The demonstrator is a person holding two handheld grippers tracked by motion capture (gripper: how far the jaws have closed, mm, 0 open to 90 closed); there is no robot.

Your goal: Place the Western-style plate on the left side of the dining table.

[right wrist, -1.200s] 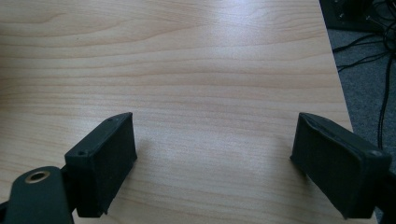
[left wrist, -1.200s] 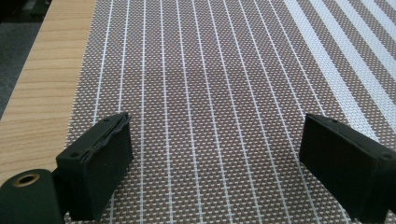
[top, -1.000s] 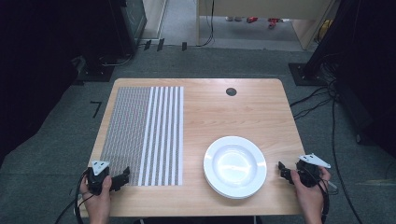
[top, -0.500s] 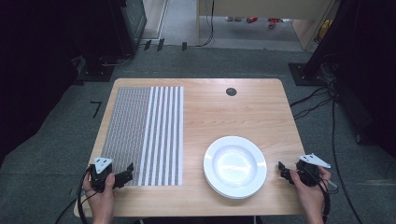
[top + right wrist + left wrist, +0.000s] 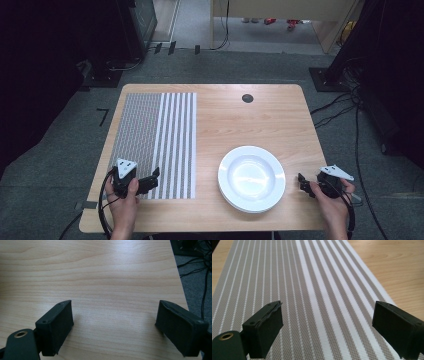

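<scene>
— Both grippers, high view: report.
— Left gripper (image 5: 150, 181) sits over the near end of the striped placemat (image 5: 155, 142), held by the left hand (image 5: 122, 200). Right gripper (image 5: 303, 182) is at the near right of the wooden table (image 5: 250, 120), held by the right hand (image 5: 332, 202), just beside the white plate (image 5: 251, 178) but apart from it. Plate lies right of the placemat, near the front edge. A dark round grommet (image 5: 247, 98) sits near the far edge.
— Left gripper view?
— Jaws stand wide apart, nothing between them. Placemat (image 5: 312, 290) runs beneath and ahead; bare table (image 5: 392, 267) to its right.
— Right gripper view?
— Jaws likewise spread wide, holding nothing, over bare wood (image 5: 100, 277). Table edge, grey floor (image 5: 197, 285) and cables (image 5: 200, 257) at the right.
</scene>
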